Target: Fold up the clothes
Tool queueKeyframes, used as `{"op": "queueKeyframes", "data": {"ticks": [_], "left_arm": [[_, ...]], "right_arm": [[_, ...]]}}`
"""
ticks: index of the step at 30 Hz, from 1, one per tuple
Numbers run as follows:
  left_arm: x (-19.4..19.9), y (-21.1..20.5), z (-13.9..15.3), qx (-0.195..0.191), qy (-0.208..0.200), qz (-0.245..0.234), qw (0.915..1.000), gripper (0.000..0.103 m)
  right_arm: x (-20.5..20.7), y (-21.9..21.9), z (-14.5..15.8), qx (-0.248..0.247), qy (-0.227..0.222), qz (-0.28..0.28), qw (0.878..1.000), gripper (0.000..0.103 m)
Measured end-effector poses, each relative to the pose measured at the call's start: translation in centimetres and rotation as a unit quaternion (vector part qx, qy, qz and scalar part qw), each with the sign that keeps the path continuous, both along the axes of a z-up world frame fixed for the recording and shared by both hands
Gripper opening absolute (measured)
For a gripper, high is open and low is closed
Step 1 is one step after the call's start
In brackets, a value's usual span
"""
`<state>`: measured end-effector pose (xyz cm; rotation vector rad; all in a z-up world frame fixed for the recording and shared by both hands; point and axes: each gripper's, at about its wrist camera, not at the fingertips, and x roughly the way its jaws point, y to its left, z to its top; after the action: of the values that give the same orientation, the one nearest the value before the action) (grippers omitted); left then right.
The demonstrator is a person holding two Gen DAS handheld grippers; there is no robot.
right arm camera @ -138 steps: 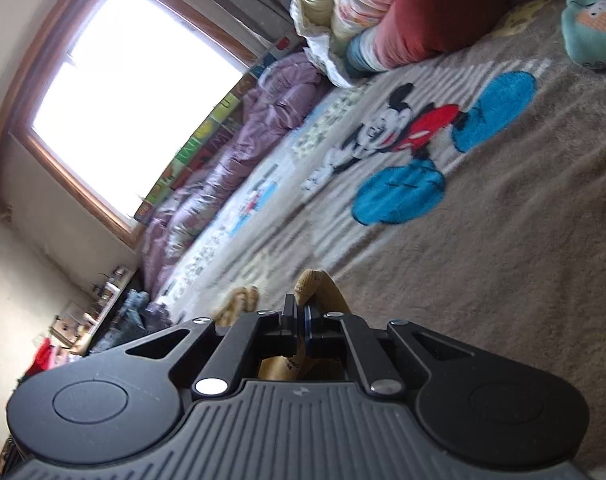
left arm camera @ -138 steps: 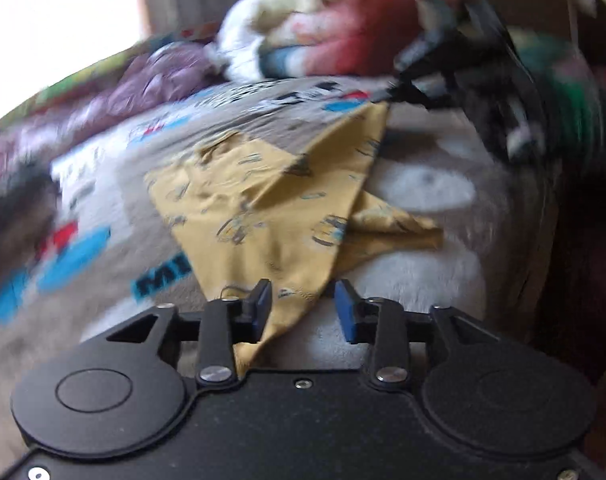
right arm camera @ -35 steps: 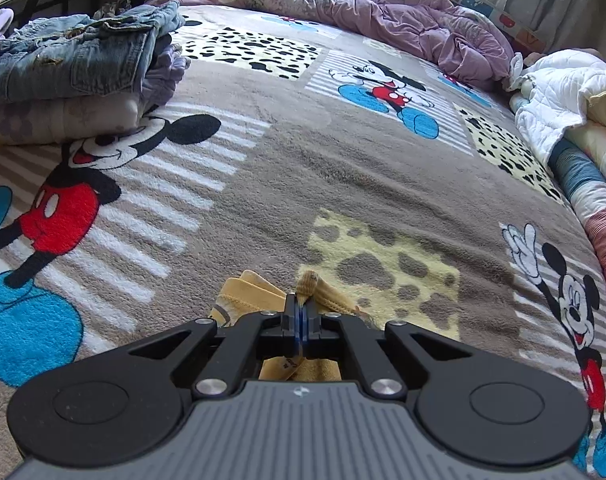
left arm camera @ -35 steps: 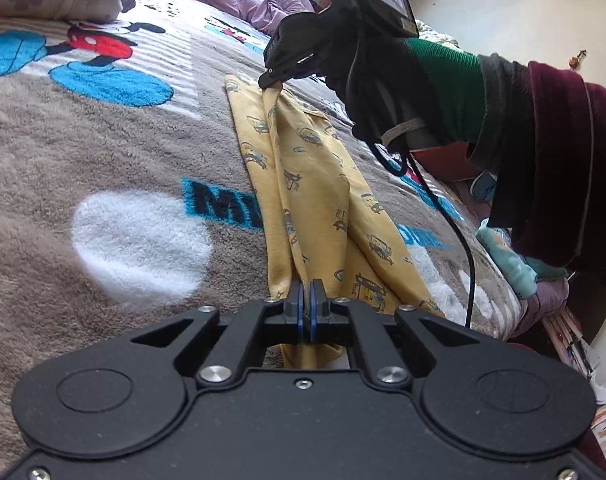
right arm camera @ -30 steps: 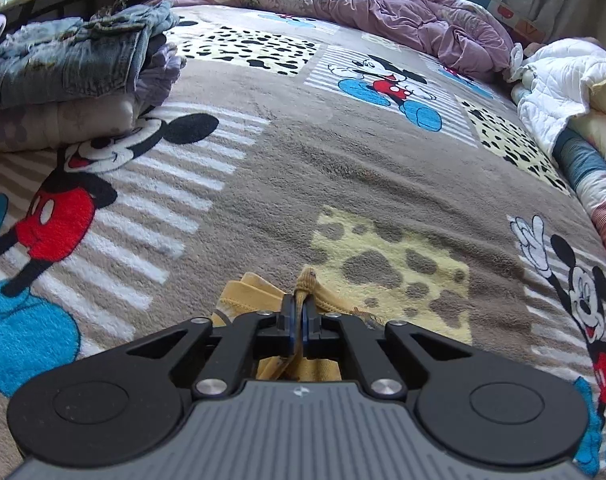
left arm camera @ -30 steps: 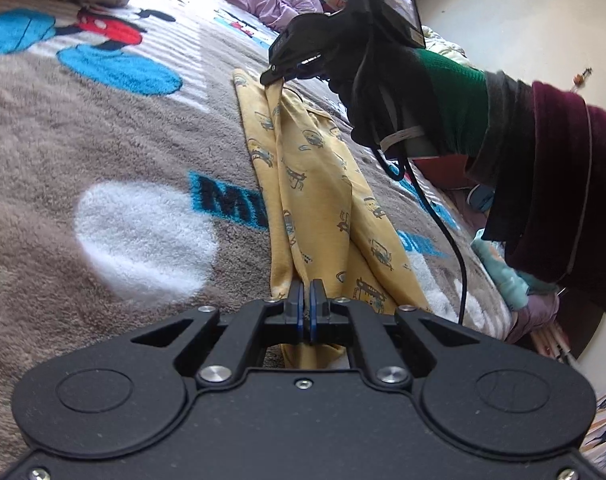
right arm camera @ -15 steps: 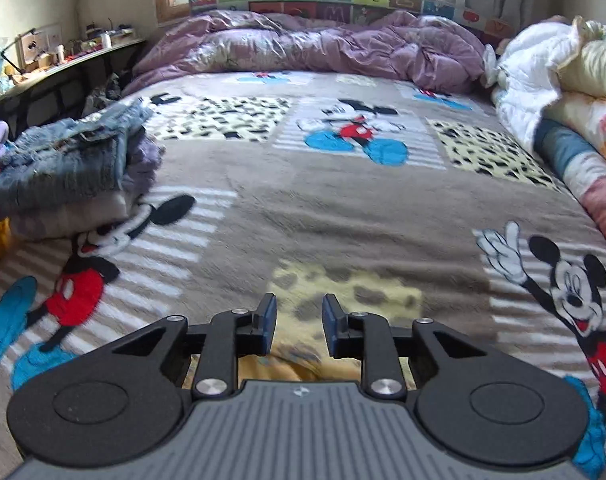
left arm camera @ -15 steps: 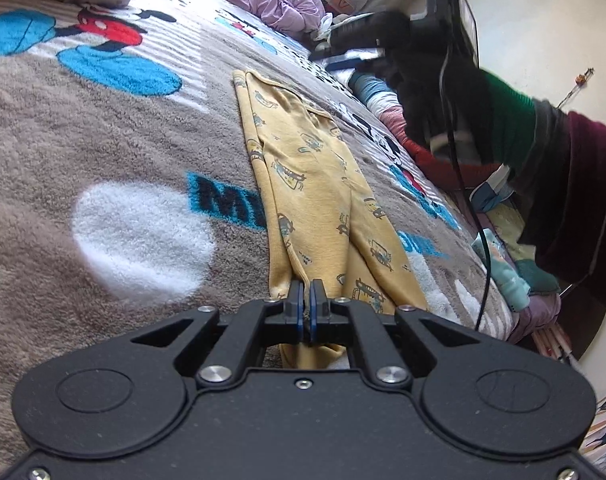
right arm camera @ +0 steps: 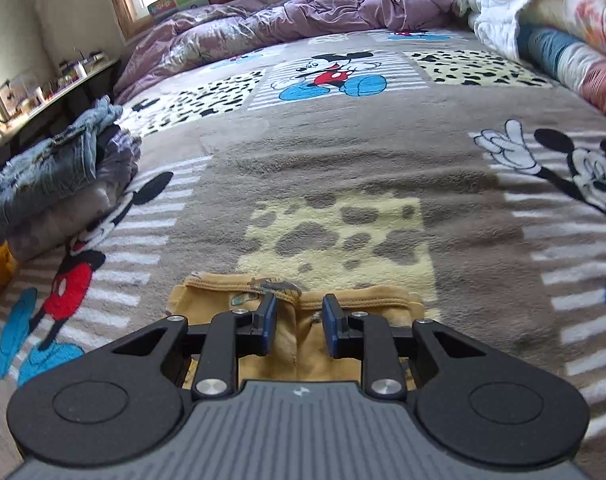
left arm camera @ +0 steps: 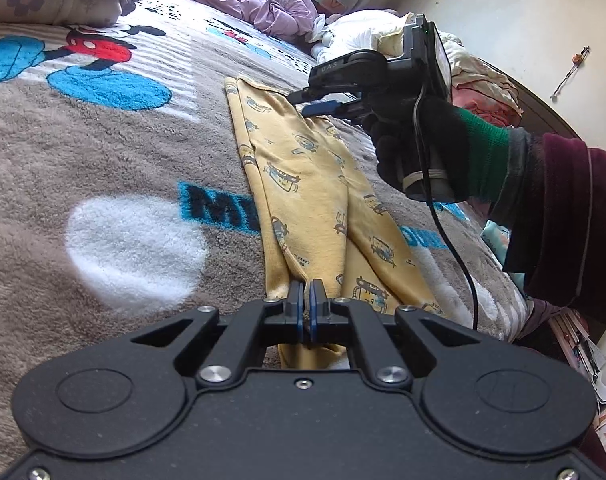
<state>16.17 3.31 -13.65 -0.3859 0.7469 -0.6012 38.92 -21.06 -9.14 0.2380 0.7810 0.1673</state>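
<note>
Spread across the bed, a brown cartoon-mouse blanket (right arm camera: 343, 168). At its far end, a rumpled purple comforter (right arm camera: 303, 12). Stacked at left, folded jeans (right arm camera: 51, 168). Piled at right, white and striped bedding (right arm camera: 543, 28). Beyond, a cluttered shelf (right arm camera: 51, 88).

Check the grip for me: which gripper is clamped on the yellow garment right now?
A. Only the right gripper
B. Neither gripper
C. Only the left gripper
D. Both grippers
C. The left gripper has its jaws pinched shut on the near end of the yellow garment, while the right gripper stands open above the far end, its pads clear of the cloth.
</note>
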Motion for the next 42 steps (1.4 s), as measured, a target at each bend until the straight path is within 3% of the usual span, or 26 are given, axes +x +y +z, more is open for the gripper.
{"op": "queueKeyframes", "data": {"ticks": [2,3,4,7,16,18,22,26,31,35,38,42], "left_arm": [[0.0,0.0,0.0,0.000,0.000,-0.001,1.0000,0.002],[0.0,0.0,0.0,0.000,0.001,-0.002,1.0000,0.002],[0.1,0.0,0.0,0.000,0.001,-0.002,1.0000,0.002],[0.1,0.0,0.0,0.000,0.001,-0.003,1.0000,0.002],[0.0,0.0,0.0,0.002,-0.001,-0.006,1.0000,0.002],[0.1,0.0,-0.1,0.002,-0.001,-0.005,1.0000,0.002],[0.2,0.1,-0.1,-0.002,0.006,-0.003,1.0000,0.002],[0.4,0.3,-0.1,-0.008,0.013,-0.003,0.9999,0.002],[0.2,0.8,0.5,-0.014,0.009,-0.001,0.9999,0.002],[-0.2,2.4,1.2,-0.040,0.004,0.020,0.9990,0.002],[-0.5,3.5,1.8,-0.047,-0.010,0.046,0.9978,0.002],[-1.2,2.4,2.8,-0.040,-0.043,0.031,0.9978,0.002]], "right_arm": [[0.1,-0.2,-0.2,0.017,0.000,0.004,1.000,0.026],[0.1,-0.3,-0.2,0.025,-0.001,0.005,1.000,0.023],[0.0,-0.4,-0.2,0.030,-0.001,0.006,1.000,0.012],[-0.2,-0.5,-0.2,0.038,-0.011,0.011,0.999,0.007],[-0.9,0.2,2.3,0.022,-0.078,0.057,0.995,0.006],[-0.6,0.3,2.0,0.019,-0.070,0.057,0.996,0.006],[0.5,0.9,-0.2,-0.033,-0.008,0.049,0.998,0.011],[-0.5,0.7,-0.1,-0.033,-0.028,0.032,0.999,0.016],[-2.8,0.3,2.3,-0.067,-0.074,0.035,0.994,0.019],[-6.6,1.0,3.8,-0.070,-0.093,0.079,0.990,0.019],[-10.4,2.4,3.8,-0.076,-0.091,0.126,0.985,0.019],[-15.0,3.7,3.0,-0.066,-0.083,0.168,0.980,0.019]]}}
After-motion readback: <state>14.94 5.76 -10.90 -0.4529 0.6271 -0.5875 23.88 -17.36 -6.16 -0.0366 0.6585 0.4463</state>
